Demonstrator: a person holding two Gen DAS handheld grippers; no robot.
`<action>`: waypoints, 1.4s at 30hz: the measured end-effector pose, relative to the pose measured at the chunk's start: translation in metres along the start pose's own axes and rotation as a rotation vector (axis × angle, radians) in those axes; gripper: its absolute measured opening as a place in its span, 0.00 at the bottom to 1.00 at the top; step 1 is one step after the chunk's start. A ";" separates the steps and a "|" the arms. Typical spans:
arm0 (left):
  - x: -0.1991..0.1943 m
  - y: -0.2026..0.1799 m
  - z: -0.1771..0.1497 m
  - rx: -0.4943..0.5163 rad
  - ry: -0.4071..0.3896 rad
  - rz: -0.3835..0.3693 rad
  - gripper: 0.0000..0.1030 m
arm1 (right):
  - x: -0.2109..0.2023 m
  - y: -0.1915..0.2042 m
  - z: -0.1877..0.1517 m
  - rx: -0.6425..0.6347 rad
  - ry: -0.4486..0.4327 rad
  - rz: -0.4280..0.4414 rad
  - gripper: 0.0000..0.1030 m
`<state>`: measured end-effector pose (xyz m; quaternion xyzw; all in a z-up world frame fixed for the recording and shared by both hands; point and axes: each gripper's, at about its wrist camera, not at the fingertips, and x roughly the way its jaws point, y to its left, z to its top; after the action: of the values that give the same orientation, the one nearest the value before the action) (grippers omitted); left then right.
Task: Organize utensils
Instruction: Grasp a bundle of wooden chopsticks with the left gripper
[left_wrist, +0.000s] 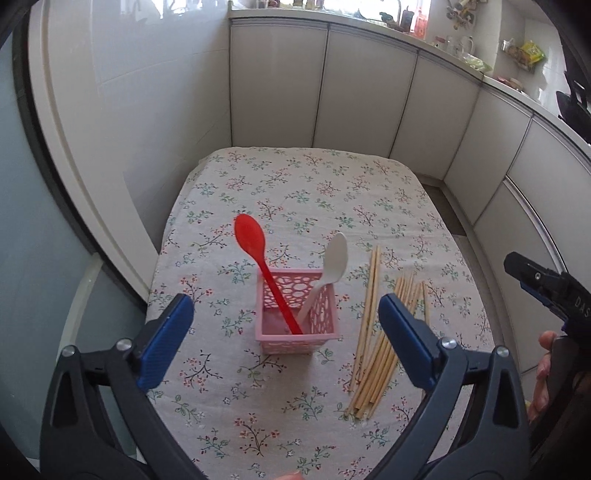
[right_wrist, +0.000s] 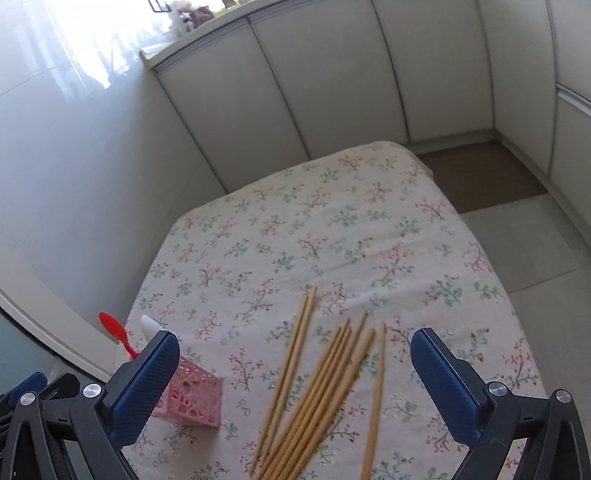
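**Spoons stood in the basket, chopsticks loose on the cloth**

Left wrist view: A pink basket (left_wrist: 297, 312) is seen at the middle of the floral tablecloth (left_wrist: 295, 184). A red spoon (left_wrist: 264, 267) is stood in it bowl up, its long axis tilted toward 11 o'clock. A white spoon (left_wrist: 327, 273) is leaned the other way, bowl up toward 1 o'clock, against the basket's rim. Just right of the basket, a loose bundle of wooden chopsticks (left_wrist: 373, 339) is laid flat, its long axis run from 6 toward 12 o'clock and fanned at the far ends. The left gripper (left_wrist: 286, 341) is held above the near table edge, jaws spread wide and released, with nothing between them. The right gripper (left_wrist: 546, 286) is glimpsed at 3 o'clock, held in a hand (left_wrist: 543, 373). Bare cloth is left beyond the basket, up to the far edge by the cabinet doors (left_wrist: 332, 92).

Right wrist view: The chopsticks (right_wrist: 317, 391) are seen at 6 o'clock, pointed toward 12 to 1 o'clock. The right gripper (right_wrist: 295, 387) is poised over them, jaws wide apart and empty. The basket (right_wrist: 192, 395) is partly hidden behind the left finger at 8 o'clock, with the red spoon (right_wrist: 116, 330) and white spoon (right_wrist: 151, 326) standing out above it. Open cloth (right_wrist: 332, 229) is spread ahead; floor (right_wrist: 517, 240) is seen past the right edge.
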<state>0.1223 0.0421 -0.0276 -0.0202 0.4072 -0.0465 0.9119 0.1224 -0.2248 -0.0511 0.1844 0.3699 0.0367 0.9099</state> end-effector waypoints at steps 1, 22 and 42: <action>0.000 -0.006 0.000 0.014 0.004 -0.003 0.97 | 0.000 -0.004 0.000 -0.001 0.020 -0.016 1.00; 0.081 -0.133 0.029 0.181 0.204 -0.072 0.97 | 0.042 -0.101 0.026 -0.046 0.294 -0.306 1.00; 0.240 -0.163 0.045 0.146 0.363 -0.095 0.26 | 0.120 -0.130 0.032 0.113 0.394 -0.097 0.86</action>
<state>0.3040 -0.1439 -0.1633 0.0355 0.5590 -0.1218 0.8194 0.2220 -0.3305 -0.1564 0.2065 0.5504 0.0071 0.8089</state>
